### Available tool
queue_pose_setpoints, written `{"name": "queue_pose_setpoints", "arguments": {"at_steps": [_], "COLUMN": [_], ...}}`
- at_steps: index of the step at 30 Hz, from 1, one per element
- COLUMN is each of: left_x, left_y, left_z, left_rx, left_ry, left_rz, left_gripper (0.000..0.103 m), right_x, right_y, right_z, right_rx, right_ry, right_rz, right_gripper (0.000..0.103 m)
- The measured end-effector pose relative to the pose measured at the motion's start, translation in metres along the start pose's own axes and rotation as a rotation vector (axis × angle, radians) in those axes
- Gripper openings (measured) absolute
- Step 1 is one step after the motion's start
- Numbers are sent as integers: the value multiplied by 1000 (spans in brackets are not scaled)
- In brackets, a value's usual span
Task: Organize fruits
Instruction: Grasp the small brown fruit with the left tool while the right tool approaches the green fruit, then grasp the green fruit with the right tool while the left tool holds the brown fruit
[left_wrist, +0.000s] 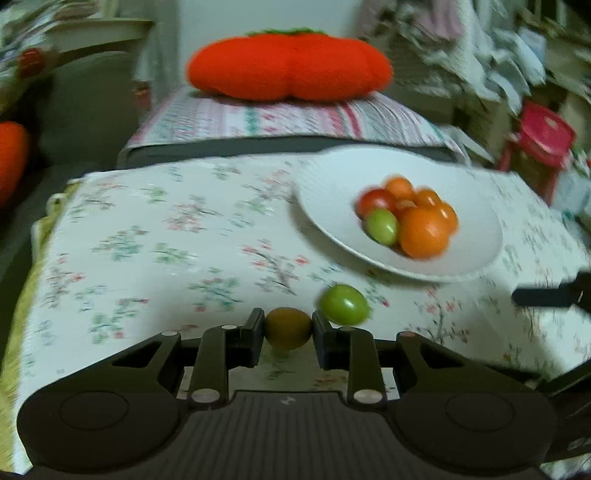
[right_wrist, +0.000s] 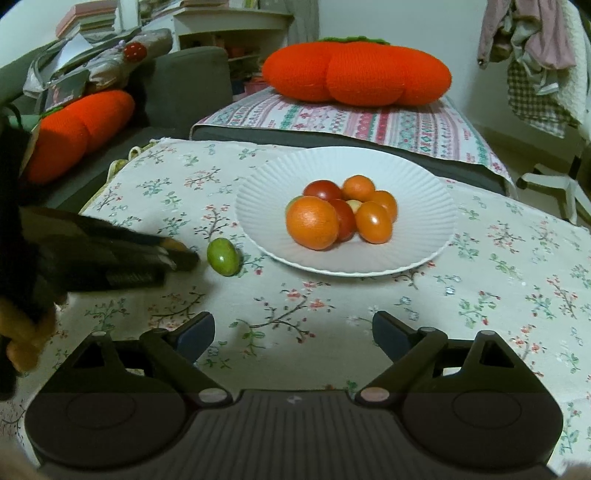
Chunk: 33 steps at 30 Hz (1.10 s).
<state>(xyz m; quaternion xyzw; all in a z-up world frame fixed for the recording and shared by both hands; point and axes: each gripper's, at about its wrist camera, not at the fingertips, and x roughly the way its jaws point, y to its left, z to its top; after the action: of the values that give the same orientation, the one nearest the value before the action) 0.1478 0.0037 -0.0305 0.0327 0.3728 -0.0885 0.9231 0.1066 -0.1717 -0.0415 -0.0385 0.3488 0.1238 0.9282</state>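
My left gripper (left_wrist: 288, 326) is shut on a small olive-brown tomato (left_wrist: 288, 329), just above the floral cloth. A green tomato (left_wrist: 344, 305) lies loose on the cloth right beside it, a little to the right. Behind it stands a white ribbed plate (left_wrist: 325, 192) with an orange (left_wrist: 423, 232), a green tomato and several red and orange tomatoes. In the right wrist view my right gripper (right_wrist: 293, 334) stands open over bare cloth, in front of the plate (right_wrist: 424, 192). The green tomato (right_wrist: 222, 256) and the left gripper (right_wrist: 173, 258) are at its left.
The floral cloth (right_wrist: 498, 280) covers the table. Behind it a big orange pumpkin cushion (right_wrist: 356, 72) lies on a striped cover. A second orange cushion (right_wrist: 79, 129) rests on a grey sofa at the left. Clothes hang at the right.
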Motion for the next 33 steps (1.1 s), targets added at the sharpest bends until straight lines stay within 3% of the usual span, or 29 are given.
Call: {"name": "queue_pose_setpoints", "arguments": {"at_steps": [5, 11, 21, 24, 26, 27, 33], "left_x": [-20, -25, -30, -29, -28, -28, -29], "left_y": [25, 41, 50, 49, 49, 49, 50], "left_z": [2, 6, 9, 8, 9, 9, 9], "left_rx": [-121, -198, -238, -235, -232, -231, -234], "left_ry": [-21, -26, -33, -29, -28, -28, -30], "left_rz": [28, 45, 30, 28, 29, 29, 31], "left_gripper": [10, 10, 10, 10, 10, 10, 10], "right_x": [14, 37, 51, 62, 65, 66, 61], "right_y": [17, 40, 53, 57, 60, 60, 61], "right_z": [3, 7, 16, 19, 19, 19, 19], "right_rx": [-26, -64, -92, -105, -125, -122, -121], "right_ry": [-13, -19, -57, -53, -62, -59, -57], "right_rz": [53, 81, 79, 69, 55, 61, 52], "right_gripper": [83, 72, 65, 52, 28, 25, 25]}}
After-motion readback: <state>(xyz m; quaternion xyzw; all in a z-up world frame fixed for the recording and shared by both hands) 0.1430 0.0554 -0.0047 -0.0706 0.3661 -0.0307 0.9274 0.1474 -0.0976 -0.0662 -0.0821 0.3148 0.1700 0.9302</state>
